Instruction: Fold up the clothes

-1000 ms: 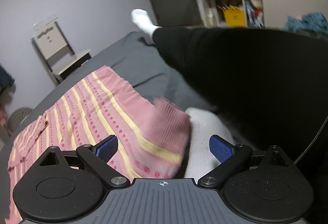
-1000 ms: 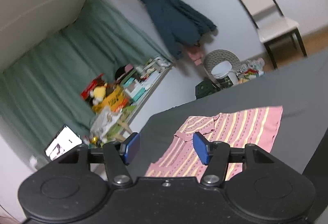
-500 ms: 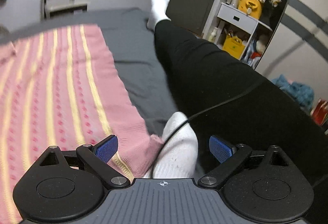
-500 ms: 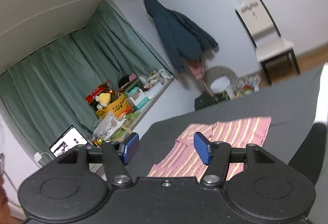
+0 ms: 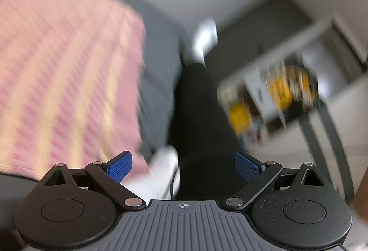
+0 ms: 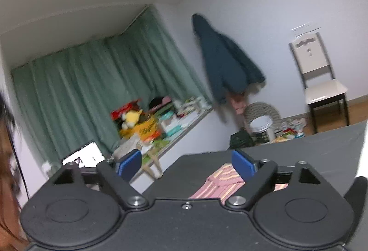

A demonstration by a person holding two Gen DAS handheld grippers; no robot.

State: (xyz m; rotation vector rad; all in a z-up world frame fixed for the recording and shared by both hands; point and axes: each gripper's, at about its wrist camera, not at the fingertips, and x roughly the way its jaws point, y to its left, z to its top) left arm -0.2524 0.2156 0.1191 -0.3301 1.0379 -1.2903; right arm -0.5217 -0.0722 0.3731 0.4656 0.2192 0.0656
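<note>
Left claw (image 5: 183, 164) released, blue pads spread wide, empty, held above the bed (image 5: 158, 48). Left wrist view badly motion-blurred. Pink top (image 5: 64, 67) with pale yellow stripes spread flat on the grey bed, filling the left of that view, its near edge just beyond the left pad. Leg (image 5: 200, 108) in black stretched out along the bed to the right of the top, white sock (image 5: 205, 38) at its far end. Second white sock (image 5: 158, 172) close in, between the pads, beside the near corner of the top; touching the cloth or not, cannot tell through the blur. Shelf (image 5: 276, 90) with yellow things smeared at right.

Right claw (image 6: 186, 162) also released, empty, raised well above the bed (image 6: 310, 147) and aimed across the room. Only a small patch of the pink top (image 6: 220, 179) visible behind its right pad, lying flat on the grey cover. Beyond: green curtain (image 6: 92, 90), cluttered ledge (image 6: 161, 117) with a yellow soft toy, open laptop (image 6: 84, 155), dark blue jacket (image 6: 225, 69) hung on the wall, white chair (image 6: 319, 81) at right.
</note>
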